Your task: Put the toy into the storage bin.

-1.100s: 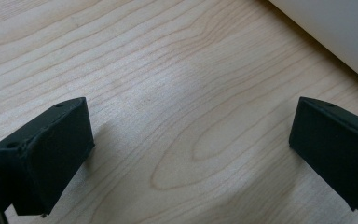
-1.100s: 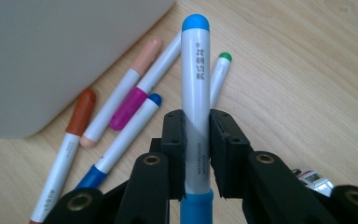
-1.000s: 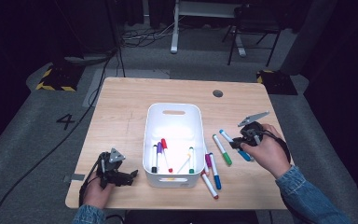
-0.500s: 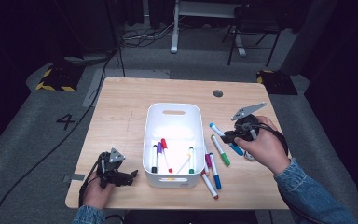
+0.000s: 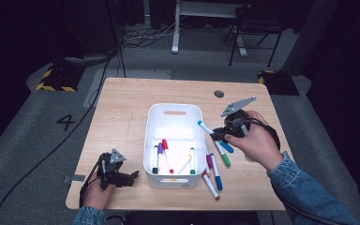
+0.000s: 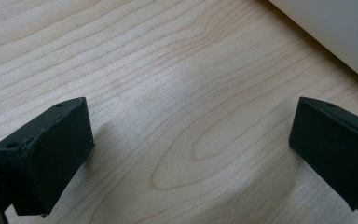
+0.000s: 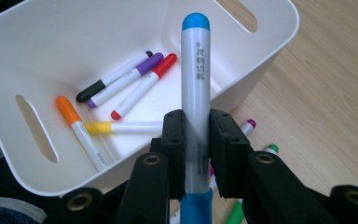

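light, stiff, slick blue marker pinched mid-barrel by right gripper fingers, tip over the bin rim. best held mid-barrel. left gripper fingers wide open, empty, left of bin.

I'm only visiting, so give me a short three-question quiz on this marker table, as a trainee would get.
1. True or false: the right tool is shut on the blue marker.
2. What lies between the left tool's jaws? A) a marker B) bare table C) a cloth
3. Fill in: the held marker's tip is over the white ____.

Key: 1 true. 2 B. 3 bin.
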Motion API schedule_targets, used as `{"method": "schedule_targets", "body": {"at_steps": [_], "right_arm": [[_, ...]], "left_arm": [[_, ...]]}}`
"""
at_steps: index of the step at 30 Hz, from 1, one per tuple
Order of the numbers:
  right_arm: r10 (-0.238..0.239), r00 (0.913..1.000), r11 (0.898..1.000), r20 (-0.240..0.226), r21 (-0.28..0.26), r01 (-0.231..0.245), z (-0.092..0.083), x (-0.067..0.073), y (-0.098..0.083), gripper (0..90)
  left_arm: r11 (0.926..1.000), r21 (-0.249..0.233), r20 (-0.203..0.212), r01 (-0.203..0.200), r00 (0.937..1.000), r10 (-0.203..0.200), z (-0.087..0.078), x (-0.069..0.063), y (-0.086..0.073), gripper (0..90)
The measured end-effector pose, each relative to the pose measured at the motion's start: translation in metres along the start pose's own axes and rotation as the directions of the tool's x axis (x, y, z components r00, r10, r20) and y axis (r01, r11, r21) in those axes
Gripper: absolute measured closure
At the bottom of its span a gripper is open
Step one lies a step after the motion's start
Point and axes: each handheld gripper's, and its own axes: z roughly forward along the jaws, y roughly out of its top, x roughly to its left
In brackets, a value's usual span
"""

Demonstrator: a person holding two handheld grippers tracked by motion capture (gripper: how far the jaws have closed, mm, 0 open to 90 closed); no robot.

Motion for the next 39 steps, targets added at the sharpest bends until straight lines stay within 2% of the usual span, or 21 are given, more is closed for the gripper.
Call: {"method": "schedule_targets", "body": {"at_steps": [12, 29, 39], "right_arm": [[-0.056, 0.9972, 0.998, -0.05, -0.024, 0.054, 0.016, 0.016, 0.023, 77.1], [-0.081, 0.988, 0.996, -0.132, -0.054, 0.074, 0.04, 0.038, 0.044, 77.1], [-0.095, 0.985, 0.995, -0.144, 0.0, 0.096, 0.058, 0.045, 0.041, 77.1]], "left_arm": [[1.0, 0.0, 0.0, 0.0, 1.0, 0.0, 0.0, 0.0, 0.0, 0.0], [1.0, 0.0, 0.0, 0.0, 1.0, 0.0, 0.0, 0.0, 0.0, 0.0], [1.0, 0.0, 0.0, 0.0, 1.0, 0.0, 0.0, 0.0, 0.0, 0.0]]}}
